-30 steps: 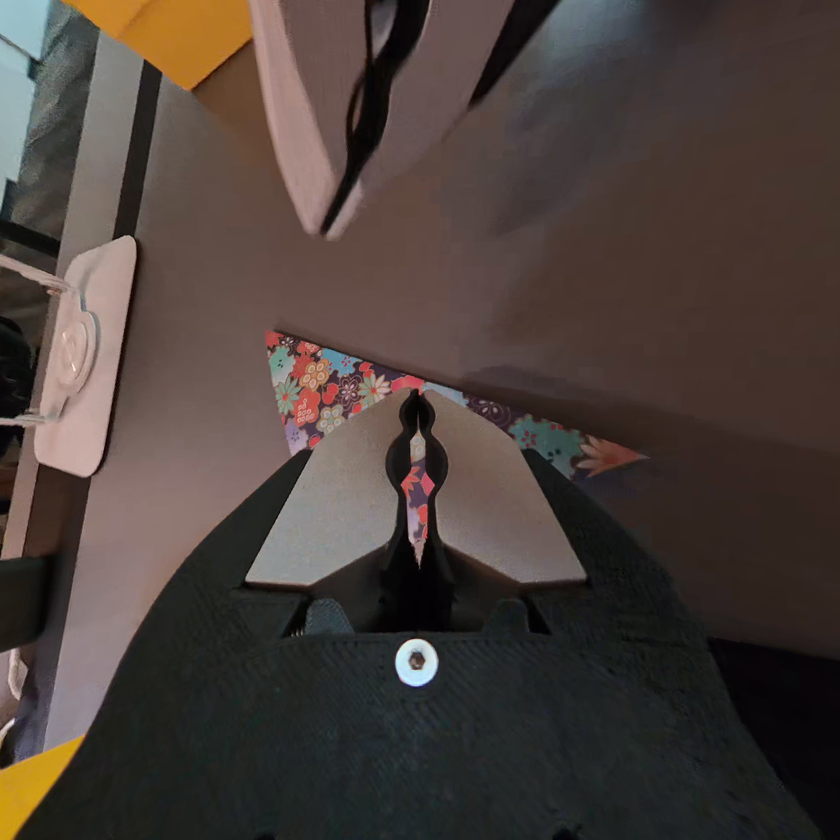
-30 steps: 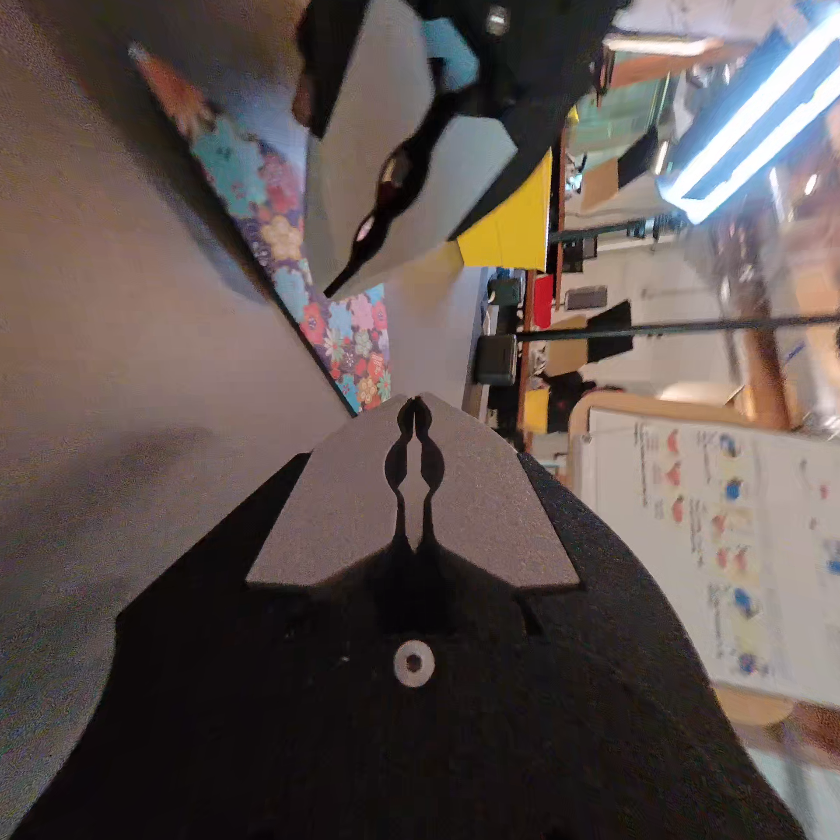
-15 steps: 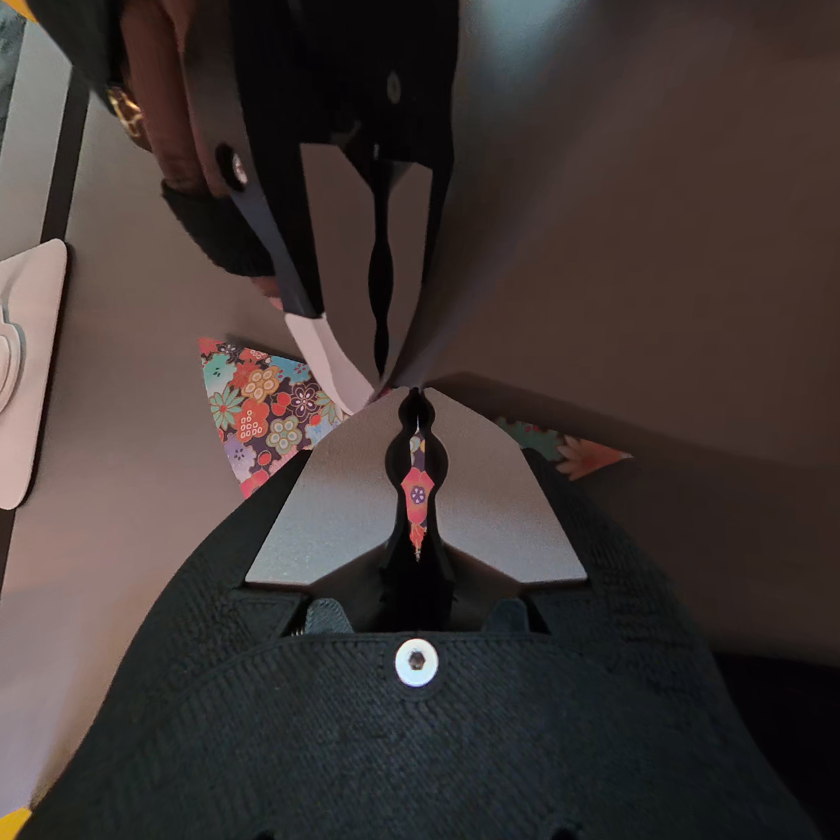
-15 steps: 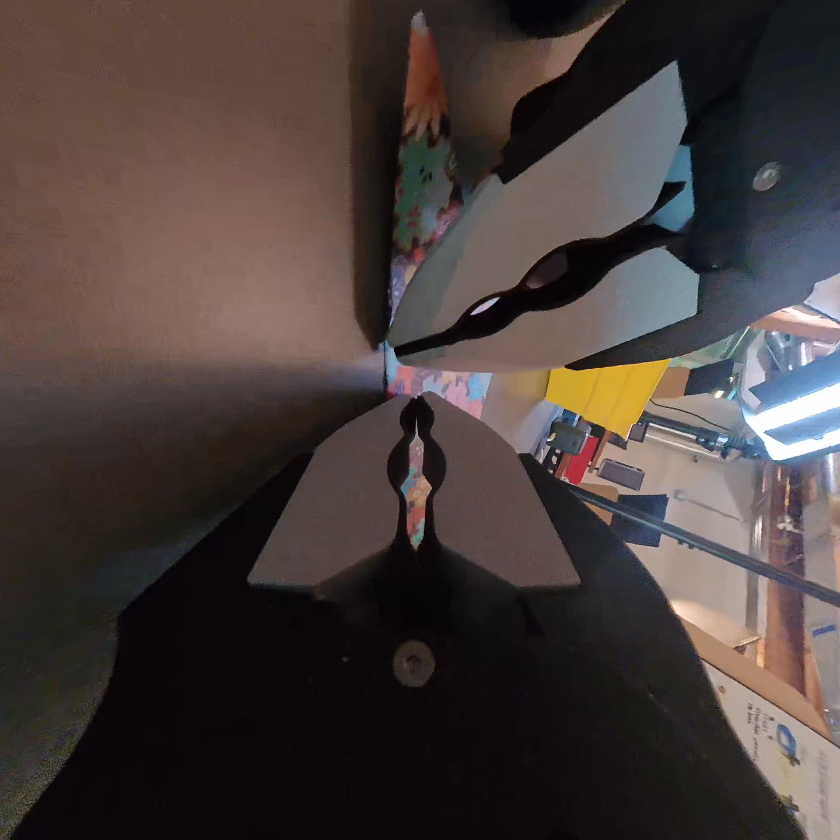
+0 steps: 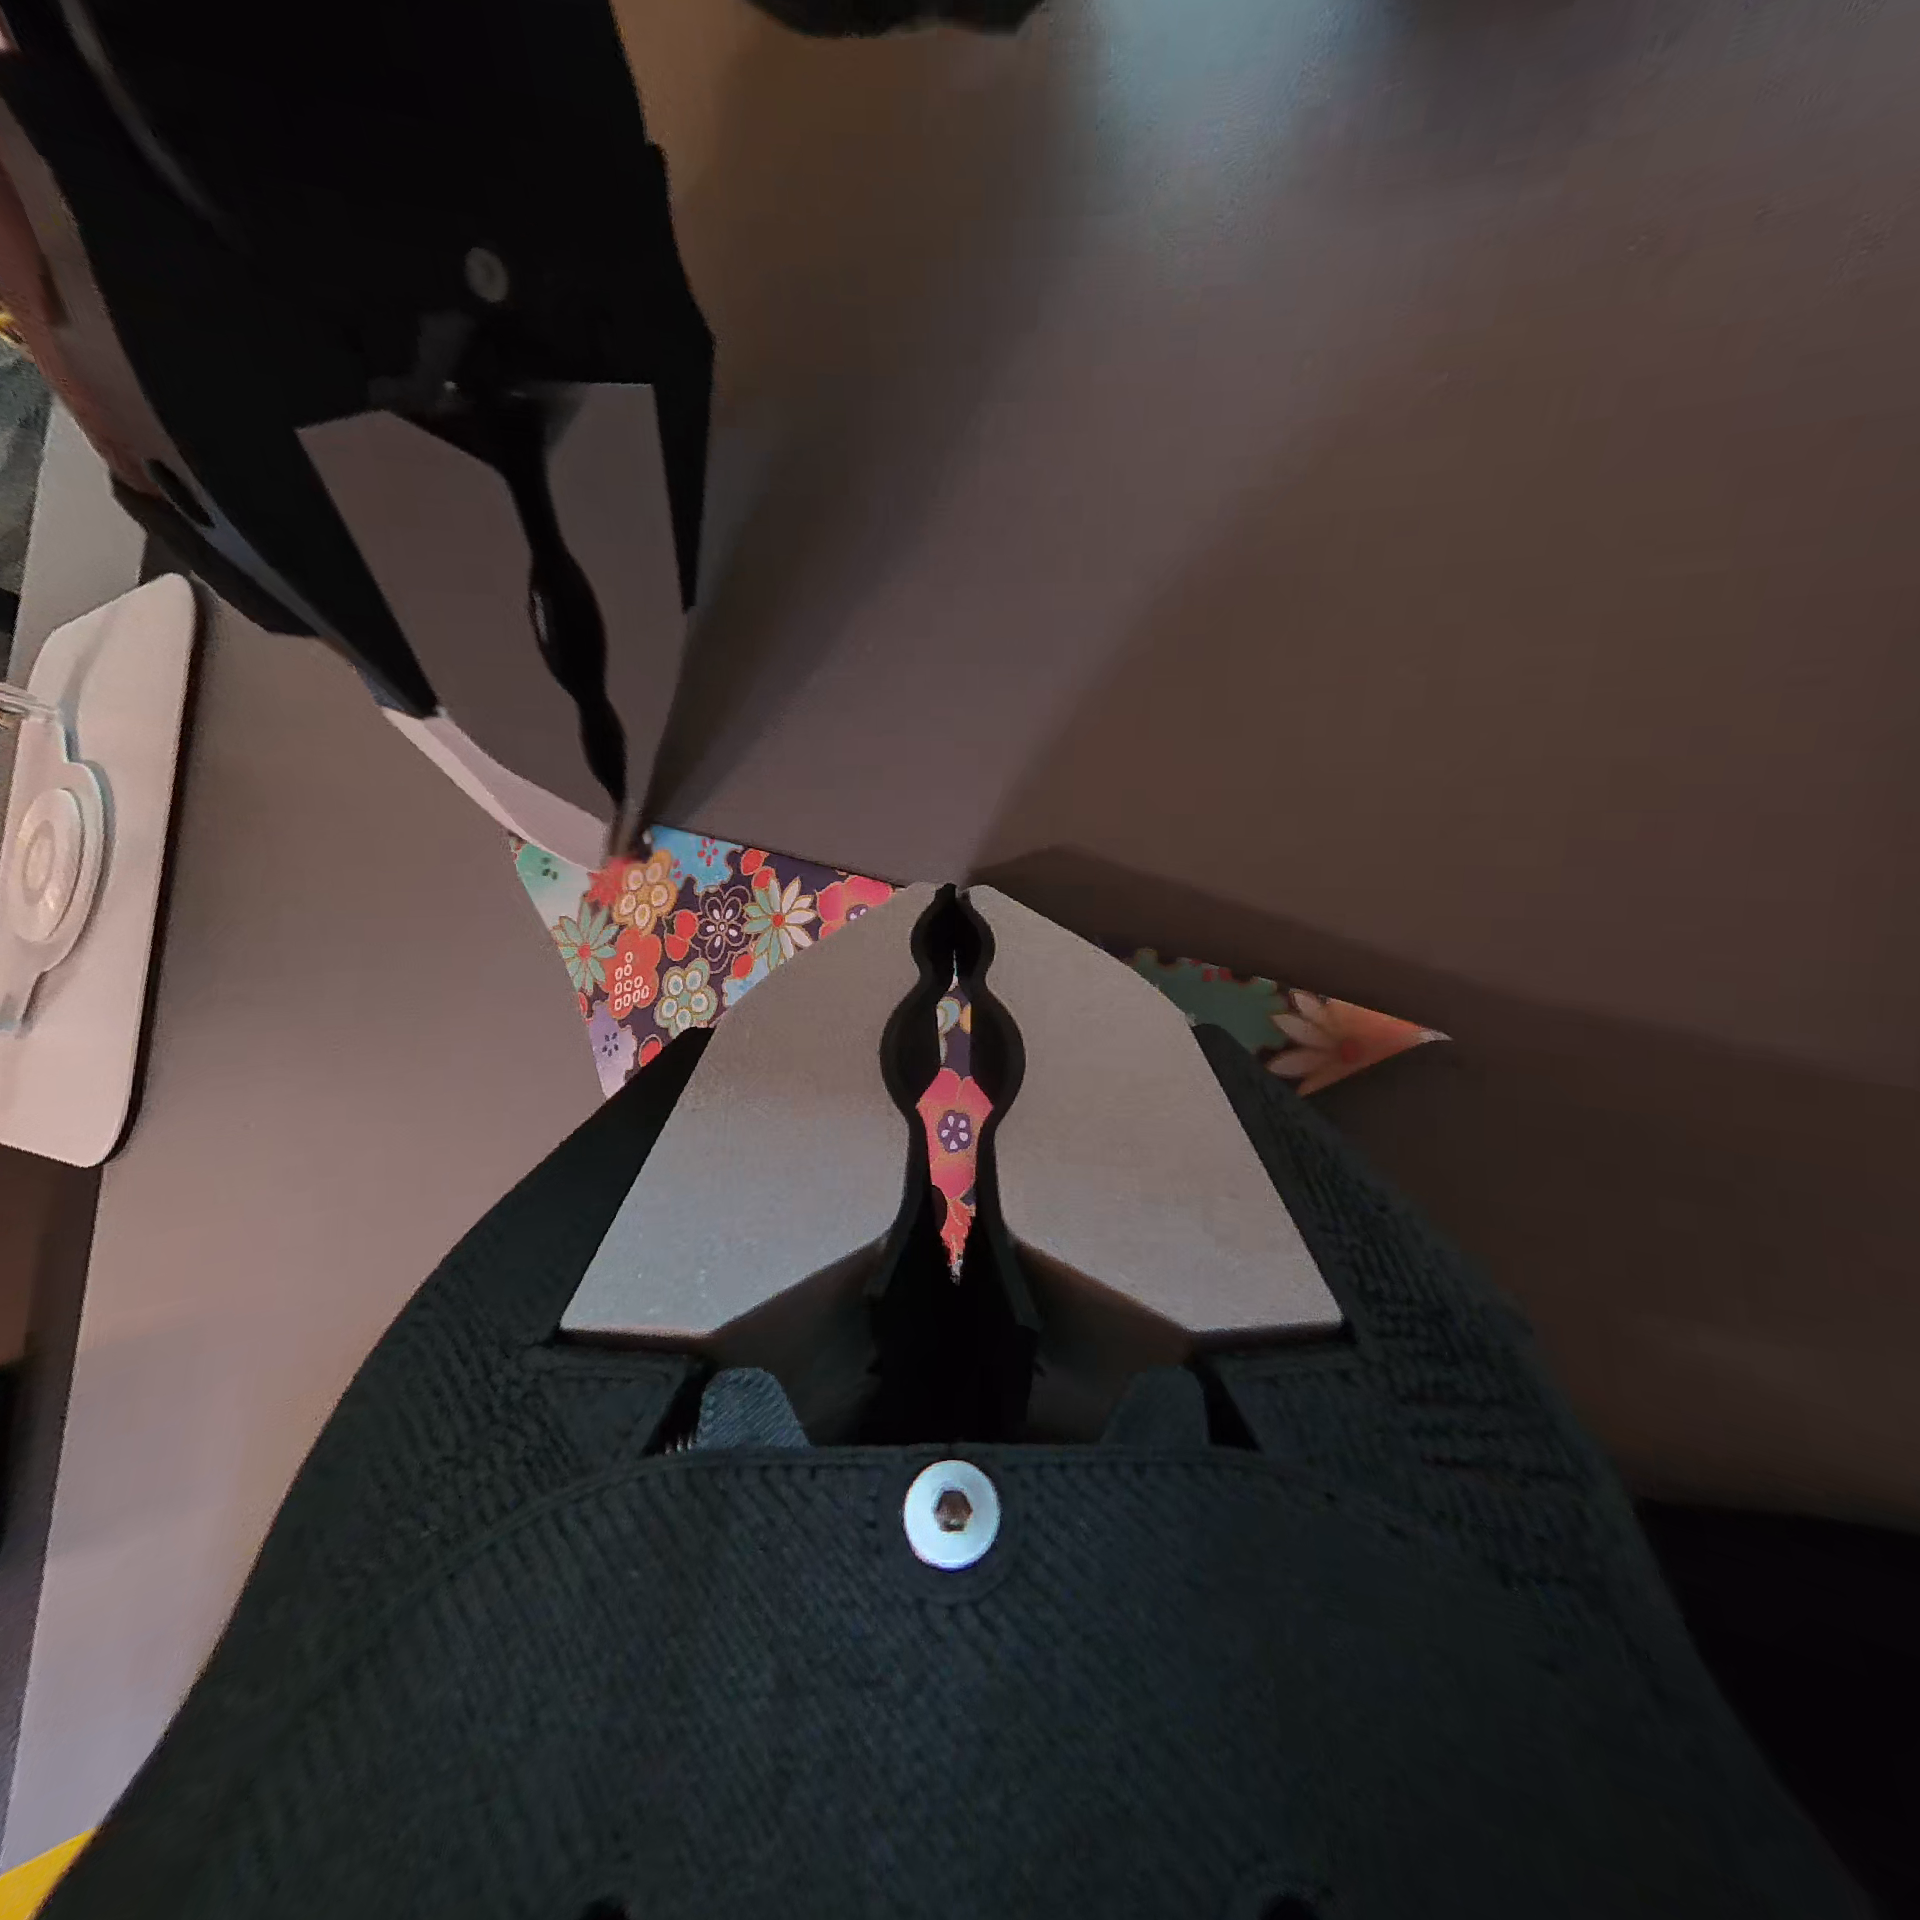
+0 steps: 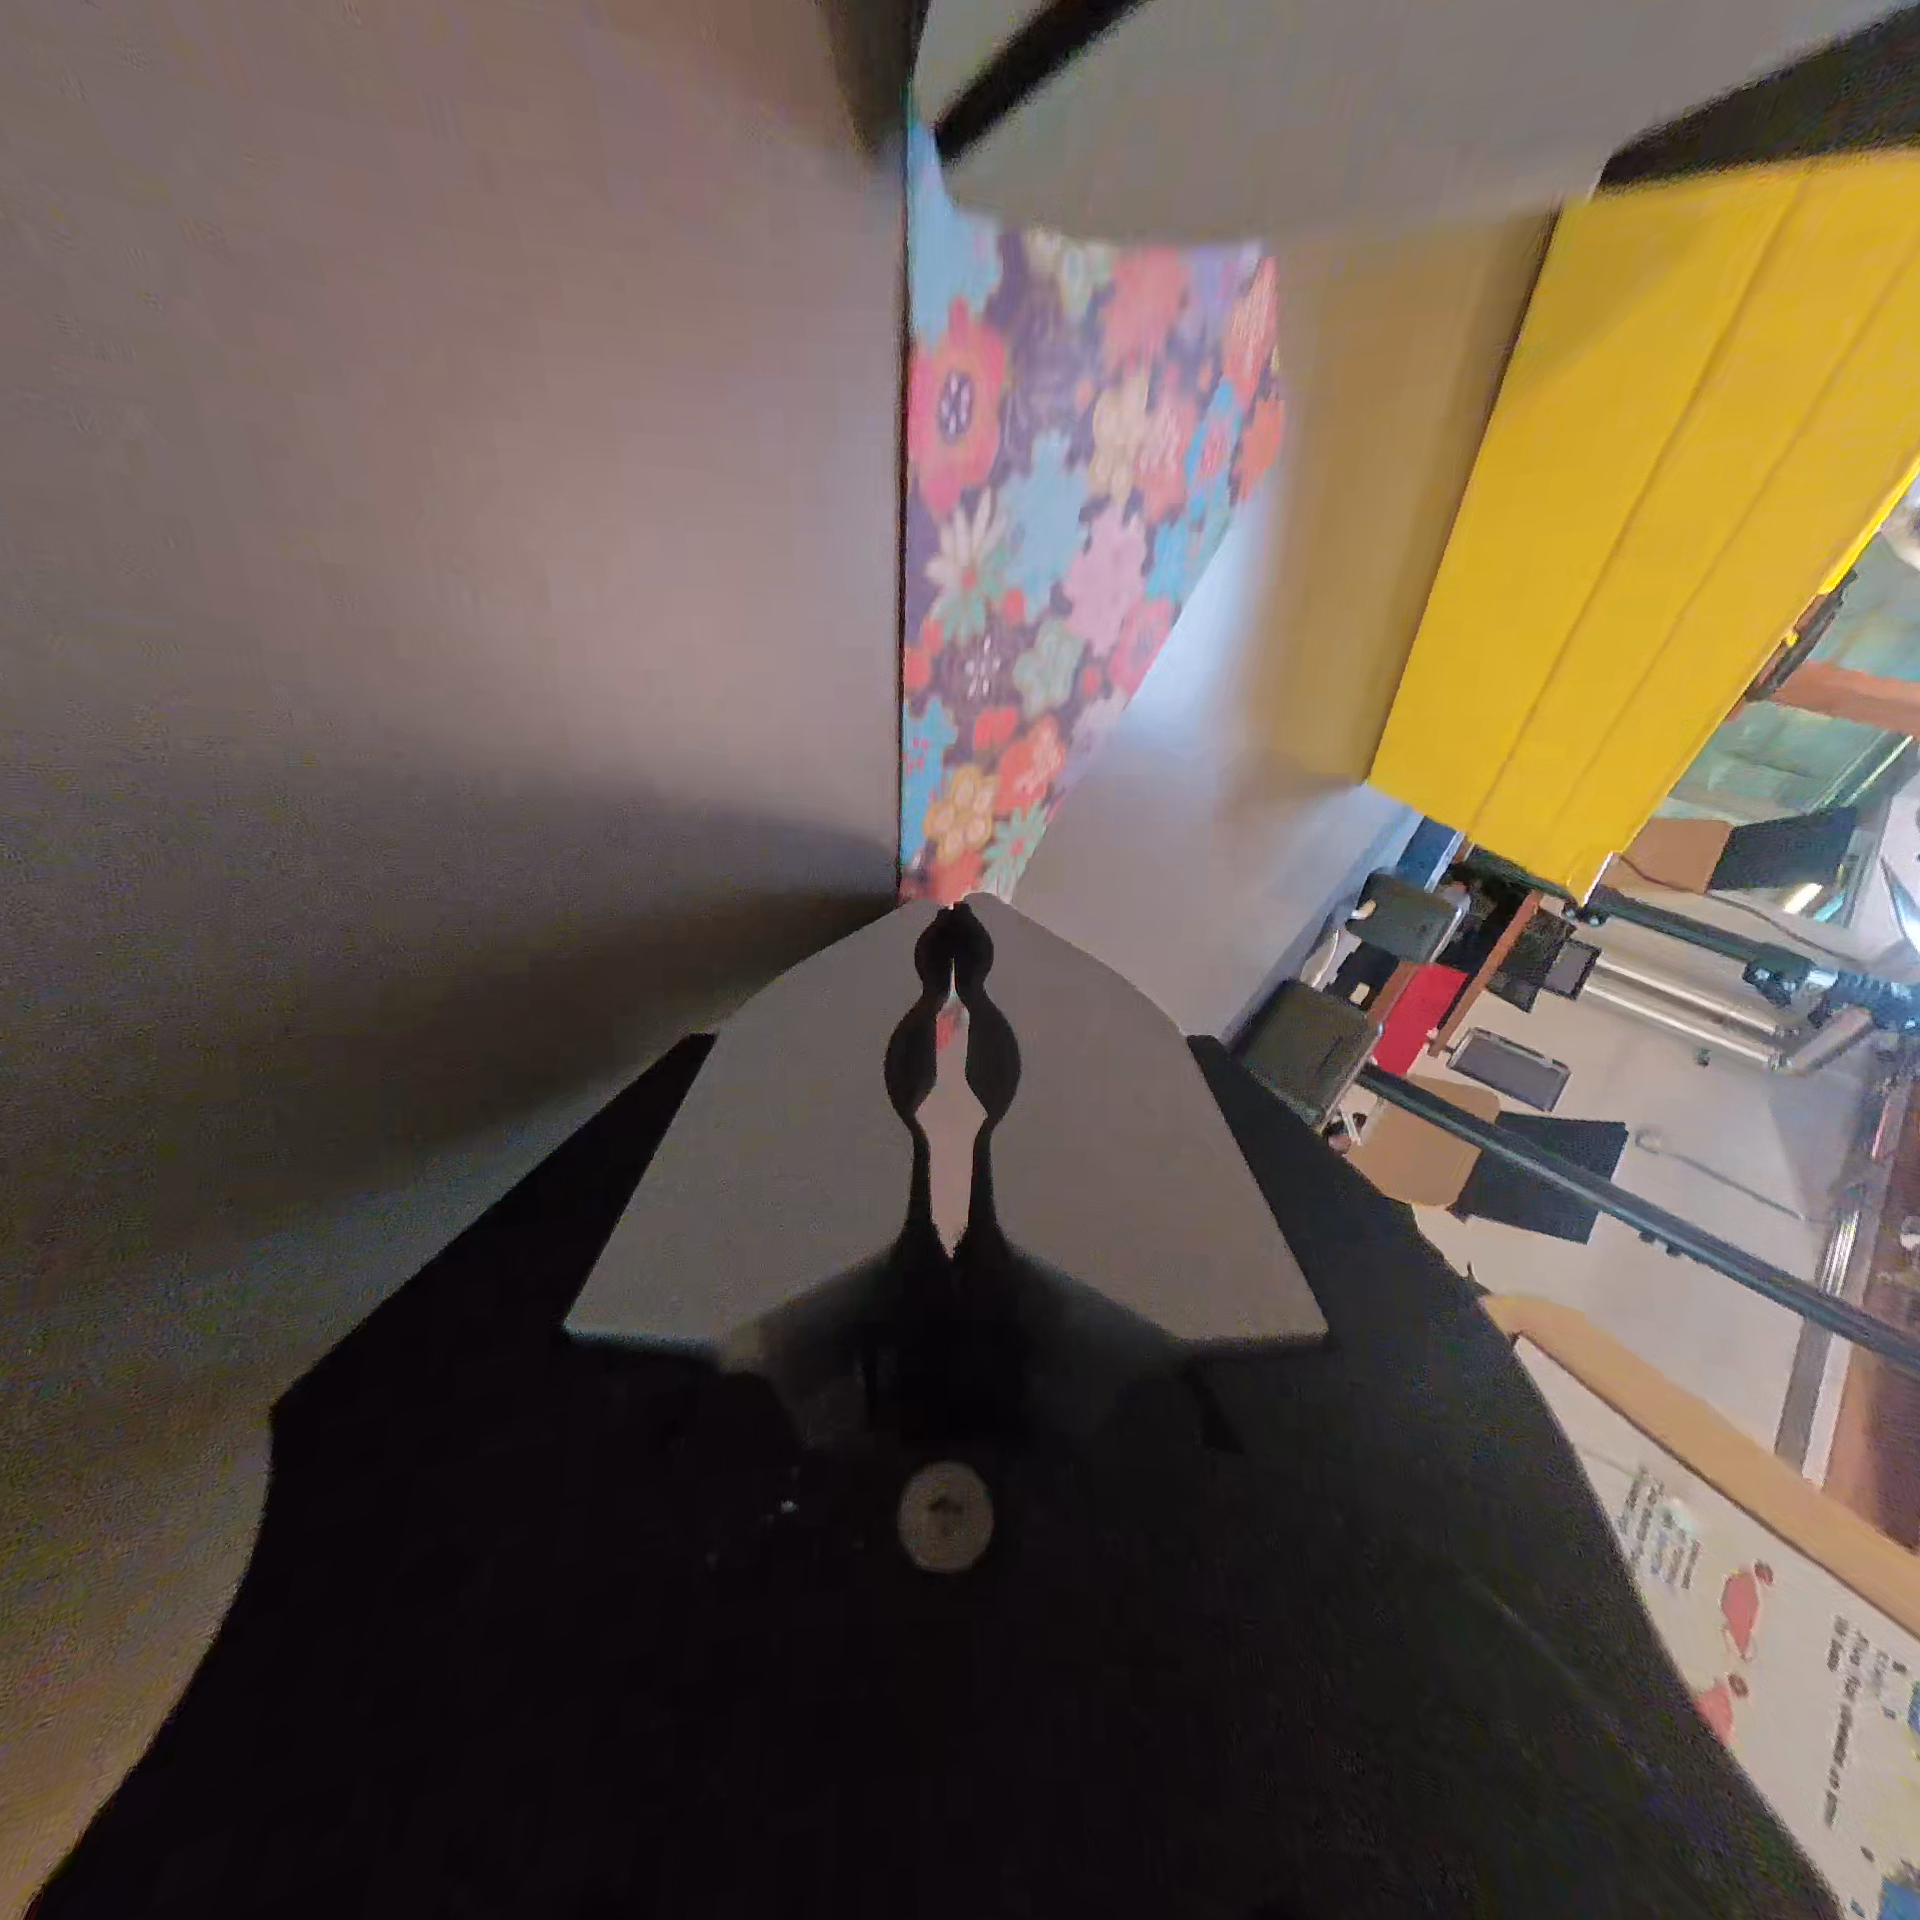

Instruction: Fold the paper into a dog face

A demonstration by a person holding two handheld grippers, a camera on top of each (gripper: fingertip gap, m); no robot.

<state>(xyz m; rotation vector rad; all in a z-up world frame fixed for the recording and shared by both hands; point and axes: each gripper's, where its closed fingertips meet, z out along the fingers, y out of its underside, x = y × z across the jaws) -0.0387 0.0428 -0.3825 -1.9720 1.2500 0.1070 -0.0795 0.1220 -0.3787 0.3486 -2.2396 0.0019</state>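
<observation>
Left hand-held gripper (image 5: 951,920) clamped on floral paper (image 5: 665,951), fold edge running crosswise; right hand-held gripper (image 5: 623,831), jaws closed, pinches its far-left corner.

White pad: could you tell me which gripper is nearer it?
Right. The right gripper meets the paper at the corner nearest the pad; the left gripper rests farther along it.

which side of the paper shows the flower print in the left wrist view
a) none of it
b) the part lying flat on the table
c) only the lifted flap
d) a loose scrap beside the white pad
b: the flower-patterned origami paper shows its print where it lies flat on the grey table, while the raised flap above it shows a plain grey underside.
</observation>
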